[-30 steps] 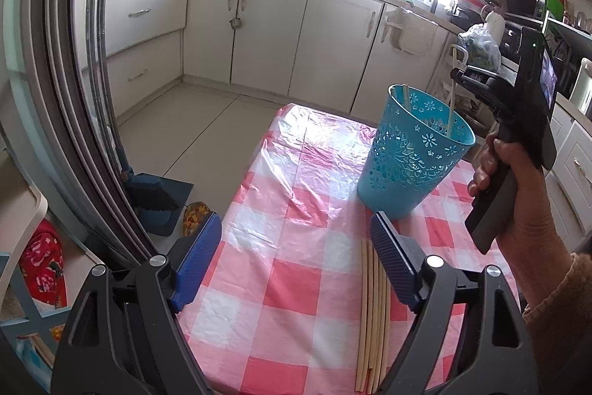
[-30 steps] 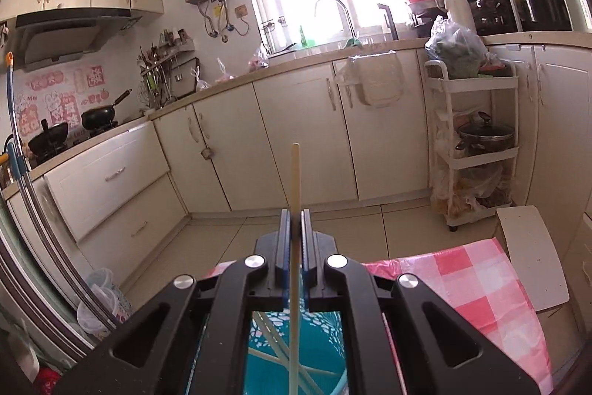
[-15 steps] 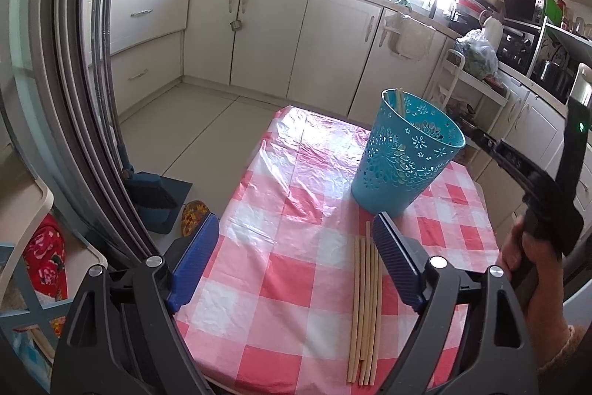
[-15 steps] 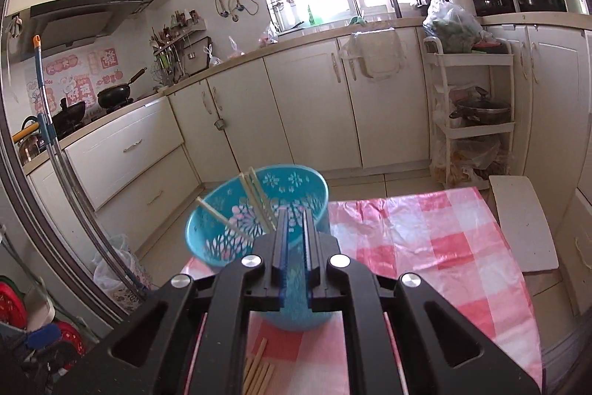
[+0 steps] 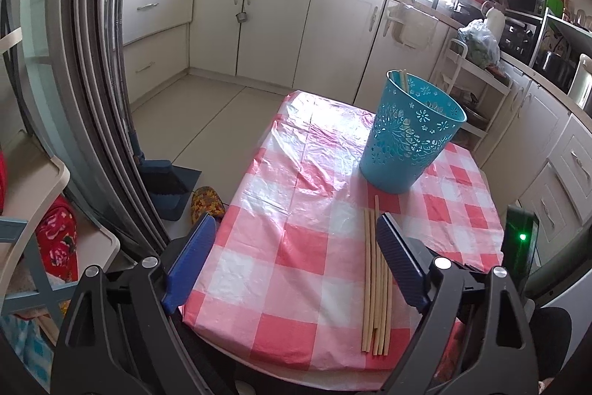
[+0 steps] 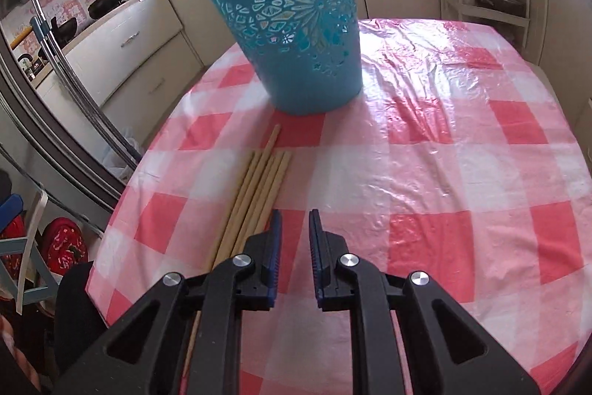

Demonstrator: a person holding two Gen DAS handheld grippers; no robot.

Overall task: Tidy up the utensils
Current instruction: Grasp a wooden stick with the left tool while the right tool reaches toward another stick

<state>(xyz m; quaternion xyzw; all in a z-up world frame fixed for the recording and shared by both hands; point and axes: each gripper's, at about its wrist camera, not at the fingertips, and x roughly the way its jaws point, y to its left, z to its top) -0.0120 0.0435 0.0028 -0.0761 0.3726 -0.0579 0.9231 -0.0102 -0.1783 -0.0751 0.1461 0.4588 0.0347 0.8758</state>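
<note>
A blue perforated basket (image 5: 410, 132) stands upright on the pink checked tablecloth (image 5: 296, 247), with chopstick tips showing at its rim (image 5: 402, 78). It also shows in the right wrist view (image 6: 296, 21). Several wooden chopsticks (image 5: 375, 280) lie side by side in front of the basket. My left gripper (image 5: 292, 260) is wide open and empty above the table's near edge. My right gripper (image 6: 295, 228) is open by a narrow gap and empty, low over the cloth just right of the chopsticks (image 6: 255, 195).
The table (image 6: 481, 173) stands in a kitchen with white cabinets (image 5: 273, 24) behind. A dustpan (image 5: 170, 184) and a slipper (image 5: 207, 204) lie on the floor at the left. A rack (image 5: 458, 87) stands behind the basket.
My right gripper let its chopstick go into the basket, came down from above it to the cloth beside the loose chopsticks, and opened slightly. My left gripper stayed open.
</note>
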